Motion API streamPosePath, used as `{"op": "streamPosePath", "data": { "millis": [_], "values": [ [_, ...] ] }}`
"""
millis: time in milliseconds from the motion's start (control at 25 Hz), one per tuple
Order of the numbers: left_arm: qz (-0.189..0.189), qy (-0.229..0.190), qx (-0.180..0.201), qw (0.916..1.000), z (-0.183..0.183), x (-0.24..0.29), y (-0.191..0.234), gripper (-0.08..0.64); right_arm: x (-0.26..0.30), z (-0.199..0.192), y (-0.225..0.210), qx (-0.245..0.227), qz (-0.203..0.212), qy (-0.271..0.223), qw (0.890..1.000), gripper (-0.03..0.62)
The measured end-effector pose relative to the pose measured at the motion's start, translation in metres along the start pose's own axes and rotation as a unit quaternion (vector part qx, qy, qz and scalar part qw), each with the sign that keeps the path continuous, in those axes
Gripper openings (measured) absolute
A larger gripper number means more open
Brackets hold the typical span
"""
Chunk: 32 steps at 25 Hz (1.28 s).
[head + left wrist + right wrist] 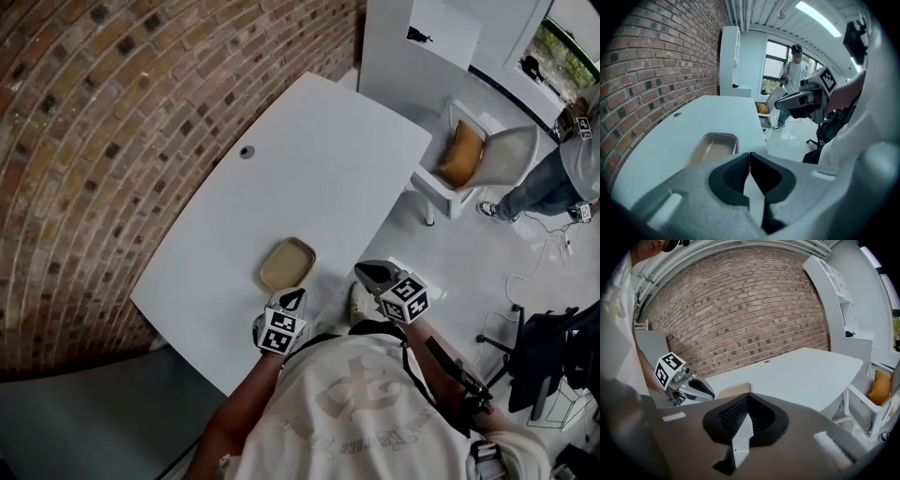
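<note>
1. Near the long edge of the white table (319, 150) where the person is standing, a shallow tray (287, 263) is lying flat, closer to the near corner of that edge than to the far one.
2. Both marker cubes are showing black-and-white square patterns. The pale print on the person's shirt is too blurred to read.
3. The tray is looking like dull metal: oblong, with rounded corners, a low raised rim and a tan, matte inside.
4. The left gripper (293, 298) is hovering just beside the tray's near end. In the left gripper view its dark ribbed pads (733, 176) are pressing together at the tips, with nothing pinched between them, and the tray (715, 146) is lying just ahead.
5. The right gripper (364, 273) is hanging just off that same edge, apart from the tray. In the right gripper view its pads (736, 416) are likewise meeting, with nothing between them, while the tray (733, 391) is peeking over them.
6. Each gripper is showing grey, smooth shells around black textured pads.
7. Toward the far edge beside the brick wall (84, 141), a small round hole (247, 151) is sitting in the smooth tabletop.
8. Beyond the far corner, a white chair (506, 155) is carrying an orange cushion (462, 155), and another person (562, 169) is standing beside it.
</note>
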<state>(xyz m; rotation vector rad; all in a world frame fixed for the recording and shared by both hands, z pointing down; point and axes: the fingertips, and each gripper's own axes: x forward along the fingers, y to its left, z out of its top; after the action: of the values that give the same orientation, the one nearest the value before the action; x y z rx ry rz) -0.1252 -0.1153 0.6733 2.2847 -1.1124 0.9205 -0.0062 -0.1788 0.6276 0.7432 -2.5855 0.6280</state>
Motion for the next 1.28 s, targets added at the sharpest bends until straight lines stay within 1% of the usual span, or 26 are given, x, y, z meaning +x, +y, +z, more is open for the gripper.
{"op": "streamPosePath", "data": {
  "millis": [80, 280, 360, 440, 560, 640, 840, 1080, 1120, 1160, 1280],
  "values": [
    [0.006, 0.017, 0.010, 0.9998, 0.001, 0.008, 0.004, 0.020, 0.006, 0.004, -0.009, 0.000, 0.010, 0.002, 1.000, 0.009],
    [0.004, 0.061, 0.042, 0.9973, 0.001, 0.031, 0.005, 0.069, 0.023, 0.013, -0.026, 0.002, 0.038, 0.005, 0.999, 0.009],
    [0.008, 0.089, 0.063, 0.9940, -0.003, 0.037, 0.005, 0.069, 0.028, 0.016, -0.031, 0.003, 0.047, 0.006, 0.999, 0.009],
    [0.013, 0.117, 0.089, 0.9891, -0.006, 0.044, 0.007, 0.069, 0.031, 0.020, -0.039, 0.006, 0.053, 0.004, 0.999, 0.009],
    [0.021, 0.142, 0.110, 0.9835, -0.008, 0.050, 0.010, 0.069, 0.033, 0.020, -0.050, 0.014, 0.061, 0.004, 0.998, 0.009],
    [0.028, 0.154, 0.114, 0.9810, -0.008, 0.053, 0.011, 0.069, 0.032, 0.018, -0.057, 0.020, 0.065, 0.006, 0.998, 0.009],
    [0.039, 0.185, 0.111, 0.9758, -0.013, 0.060, 0.017, 0.069, 0.032, 0.015, -0.077, 0.035, 0.072, 0.006, 0.997, 0.009],
    [0.053, 0.217, 0.103, 0.9692, -0.018, 0.065, 0.022, 0.067, 0.034, 0.019, -0.091, 0.035, 0.083, 0.009, 0.996, 0.009],
    [0.055, 0.222, 0.102, 0.9681, -0.019, 0.065, 0.023, 0.059, 0.034, 0.020, -0.093, 0.036, 0.085, 0.009, 0.996, 0.009],
    [0.058, 0.227, 0.102, 0.9668, -0.019, 0.066, 0.023, 0.036, 0.034, 0.020, -0.094, 0.037, 0.087, 0.009, 0.996, 0.009],
    [0.061, 0.240, 0.101, 0.9635, -0.021, 0.067, 0.025, 0.029, 0.033, 0.020, -0.100, 0.041, 0.092, 0.010, 0.995, 0.009]
  ]
}}
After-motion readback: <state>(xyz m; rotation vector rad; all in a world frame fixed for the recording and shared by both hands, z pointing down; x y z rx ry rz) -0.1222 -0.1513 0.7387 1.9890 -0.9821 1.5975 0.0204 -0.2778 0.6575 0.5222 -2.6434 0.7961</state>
